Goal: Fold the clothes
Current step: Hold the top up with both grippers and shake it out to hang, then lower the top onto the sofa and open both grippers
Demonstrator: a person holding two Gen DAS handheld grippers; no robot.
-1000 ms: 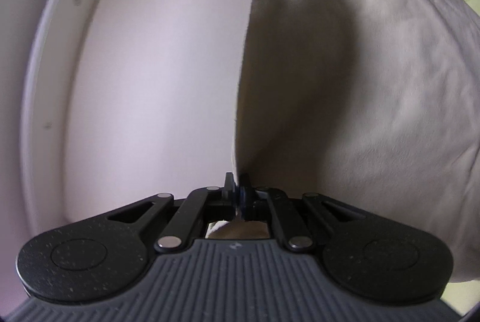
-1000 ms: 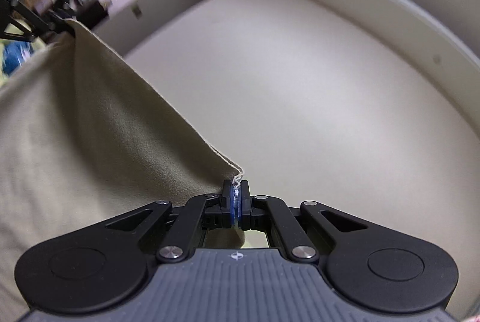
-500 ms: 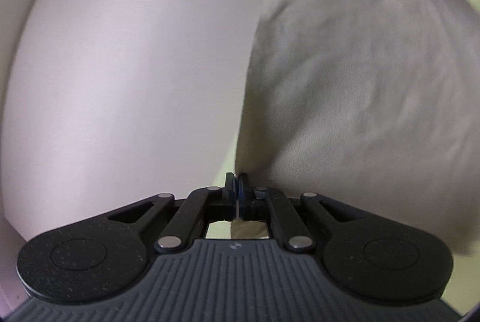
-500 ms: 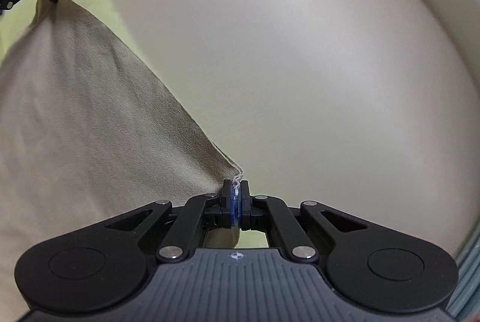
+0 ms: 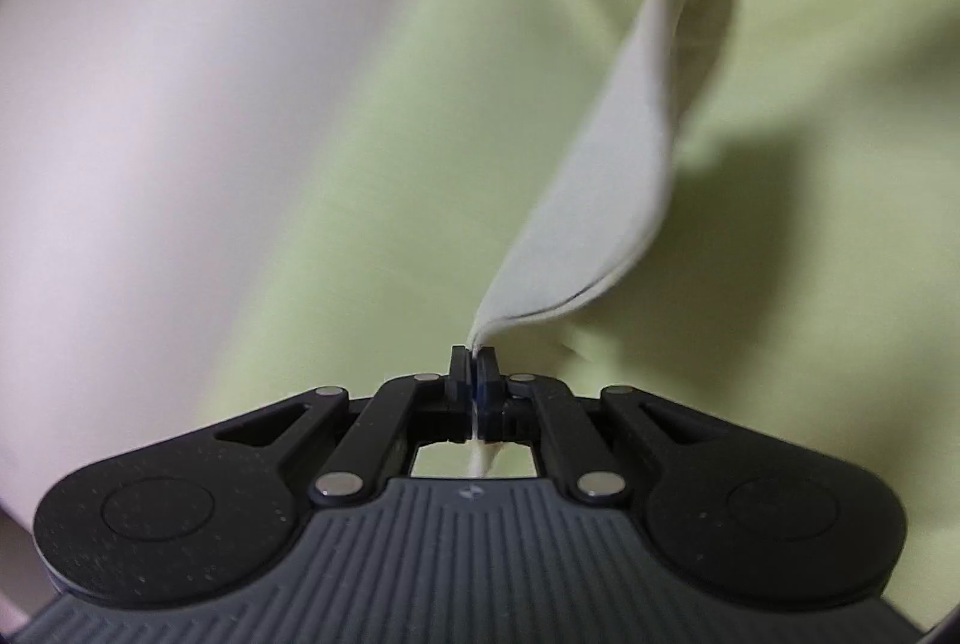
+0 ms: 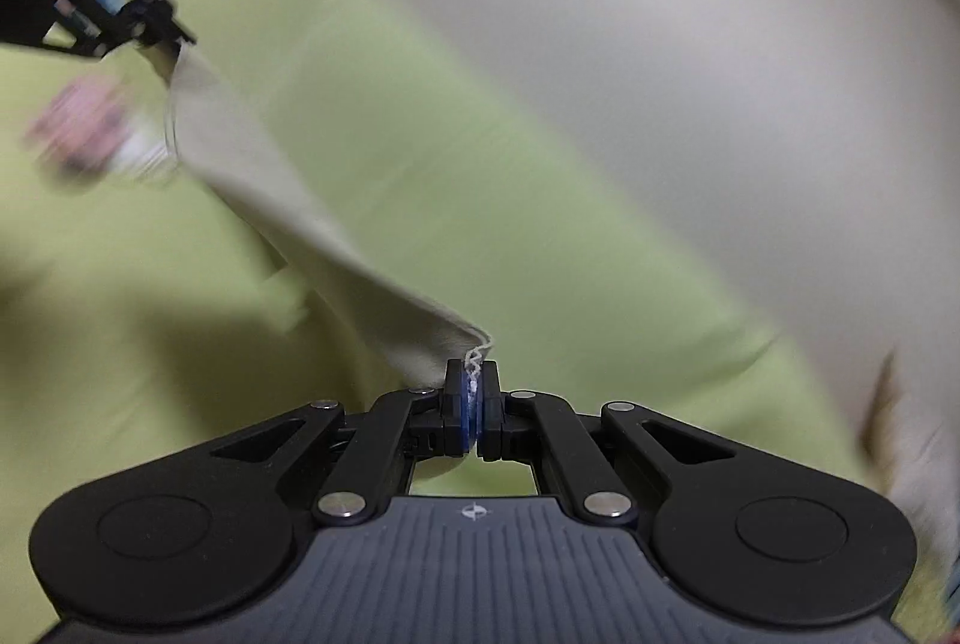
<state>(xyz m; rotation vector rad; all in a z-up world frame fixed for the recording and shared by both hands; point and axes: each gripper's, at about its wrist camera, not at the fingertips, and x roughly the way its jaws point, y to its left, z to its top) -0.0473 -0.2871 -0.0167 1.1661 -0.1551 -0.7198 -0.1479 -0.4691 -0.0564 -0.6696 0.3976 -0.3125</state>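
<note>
Two tongs, left (image 5: 474,362) and right (image 6: 472,380), pinch the beige cloth (image 5: 606,152); blurred, perhaps slack, it could land creased.

- Soft, even indoor light, no glare in either view.
- Heavy motion blur smears the green sheet (image 5: 420,134) and pale wall (image 6: 690,74); the claws' black bodies stay sharp (they ride with the cameras).
- The cloth (image 5: 606,200) throws a dark, soft-edged shadow on the sheet.
- Fisheye bending curves the edges; corners vignette black.
</note>
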